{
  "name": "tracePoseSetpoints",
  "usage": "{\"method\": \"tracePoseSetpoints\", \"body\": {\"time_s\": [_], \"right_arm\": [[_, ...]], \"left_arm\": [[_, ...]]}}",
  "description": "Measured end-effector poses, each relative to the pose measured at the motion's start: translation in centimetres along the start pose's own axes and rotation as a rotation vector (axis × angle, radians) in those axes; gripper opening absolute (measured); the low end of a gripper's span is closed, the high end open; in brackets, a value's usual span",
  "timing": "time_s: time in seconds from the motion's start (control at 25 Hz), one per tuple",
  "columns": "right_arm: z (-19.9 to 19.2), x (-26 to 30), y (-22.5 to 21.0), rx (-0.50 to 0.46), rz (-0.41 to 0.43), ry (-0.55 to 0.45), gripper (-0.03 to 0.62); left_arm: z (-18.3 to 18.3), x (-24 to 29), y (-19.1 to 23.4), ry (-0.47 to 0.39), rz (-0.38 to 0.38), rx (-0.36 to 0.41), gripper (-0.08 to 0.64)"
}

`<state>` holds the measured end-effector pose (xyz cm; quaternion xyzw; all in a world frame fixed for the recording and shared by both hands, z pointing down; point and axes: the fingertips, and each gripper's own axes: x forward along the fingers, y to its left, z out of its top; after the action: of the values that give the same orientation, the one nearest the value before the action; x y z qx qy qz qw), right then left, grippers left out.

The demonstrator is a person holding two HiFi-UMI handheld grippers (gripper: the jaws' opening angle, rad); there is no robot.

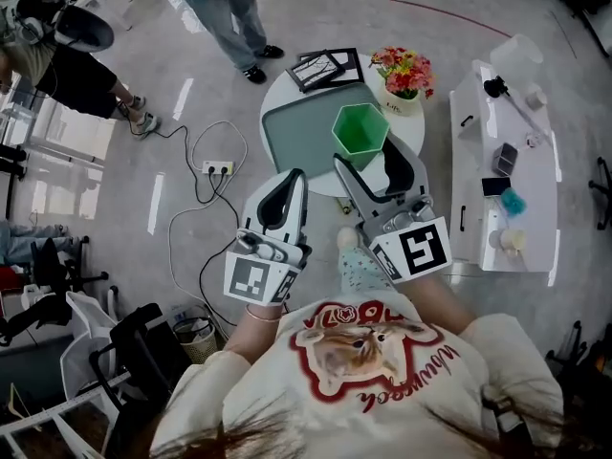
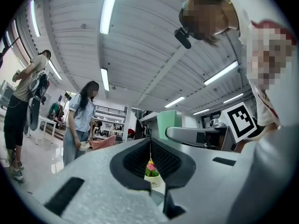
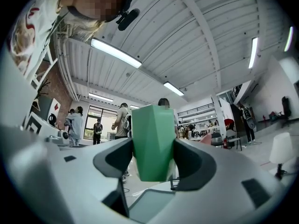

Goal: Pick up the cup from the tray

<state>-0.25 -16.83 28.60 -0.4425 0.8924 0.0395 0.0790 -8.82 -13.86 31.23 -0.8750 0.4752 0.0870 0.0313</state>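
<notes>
The left hand-held gripper [image 1: 295, 182] is held at the near edge of the round surface [image 1: 279, 94], its jaws pressed together with nothing between them. A grey-green tray [image 1: 301, 137] is laid on that surface. The green cup [image 1: 360, 130] is clamped between the jaws of the right hand-held gripper [image 1: 366, 153] and held clear above the tray's right part. A flower pot [image 1: 404, 75] is seen beyond, near the surface's right edge.
</notes>
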Motion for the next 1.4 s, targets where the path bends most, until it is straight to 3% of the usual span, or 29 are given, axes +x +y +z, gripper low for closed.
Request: {"method": "tracePoseSetpoints", "body": {"time_s": [0.32, 0.6, 1.4], "right_arm": [[1.5, -8.1, 7.8, -0.011, -0.040, 0.007, 0.268], [3.1, -13.8, 12.5, -0.034, -0.054, 0.003, 0.268], [8.4, -27.2, 14.5, -0.035, 0.005, -0.040, 0.268]], "left_arm": [[1.5, -10.1, -4.8, 0.010, -0.036, 0.005, 0.015], [2.7, -15.9, -8.6, 0.004, -0.050, -0.016, 0.015], [5.3, -21.5, -21.8, -0.036, -0.002, -0.006, 0.014]]}}
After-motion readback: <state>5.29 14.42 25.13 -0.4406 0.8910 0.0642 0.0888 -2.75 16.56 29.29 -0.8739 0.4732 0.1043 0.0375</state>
